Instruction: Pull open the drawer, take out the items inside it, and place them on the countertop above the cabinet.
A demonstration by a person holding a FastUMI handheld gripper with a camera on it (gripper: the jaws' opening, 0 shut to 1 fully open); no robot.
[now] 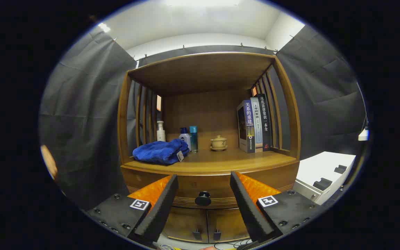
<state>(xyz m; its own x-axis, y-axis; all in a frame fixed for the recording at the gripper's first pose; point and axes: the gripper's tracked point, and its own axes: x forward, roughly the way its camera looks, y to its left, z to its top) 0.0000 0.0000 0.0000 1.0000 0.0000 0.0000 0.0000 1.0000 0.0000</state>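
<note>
While gripper (203,199) fingers stand apart, drawer knob (203,198) sits between them, apart; blue towel (160,151), bottles (189,138), books (253,125) beyond on countertop (241,159).

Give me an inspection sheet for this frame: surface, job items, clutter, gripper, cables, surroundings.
Surface: countertop, wood, partly occupied.
Job's things: drawer closed; knob between the fingers, beyond them; contents hidden.
Clutter: blue towel, three bottles, lidded cup, books.
Gripper: gripper open, touching nothing.
Cables: cables on the floor below the cabinet doors.
Surroundings: white unit beside the cabinet.
</note>
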